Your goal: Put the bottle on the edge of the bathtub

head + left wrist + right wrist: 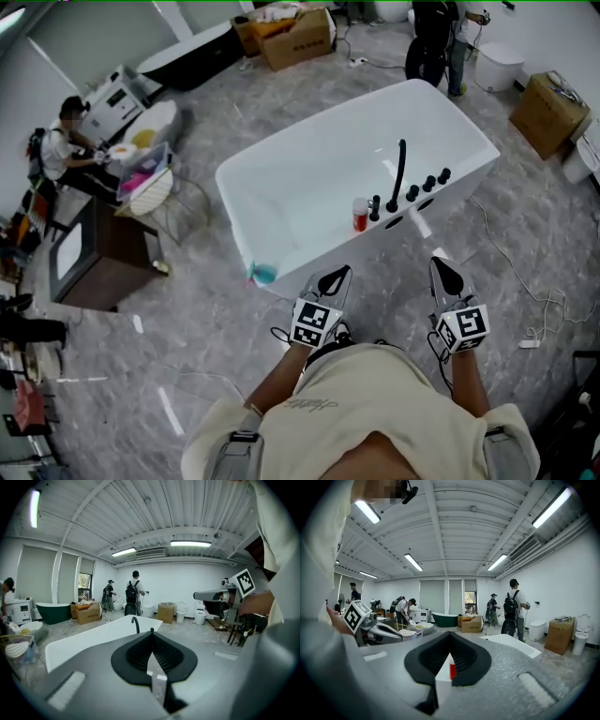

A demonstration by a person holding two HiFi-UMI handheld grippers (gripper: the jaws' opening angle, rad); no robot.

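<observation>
A small red bottle (360, 215) stands upright on the near rim of the white bathtub (328, 127), beside the black faucet (399, 173) and its knobs. My left gripper (333, 278) hangs shut and empty just in front of the tub wall, below and left of the bottle. My right gripper (446, 274) is shut and empty too, to the right of the bottle. In the right gripper view the bottle (452, 670) shows through the slit between the shut jaws (450, 633). The left gripper view looks over its shut jaws (152, 631) at the tub (93, 637).
A teal object (264, 274) sits at the tub's near left corner. Cardboard boxes (298, 37) (548, 112) stand at the back. One person stands (436, 42) behind the tub, another sits (66, 141) at the left by a wire basket (150, 178). Cables (534, 309) trail on the floor at the right.
</observation>
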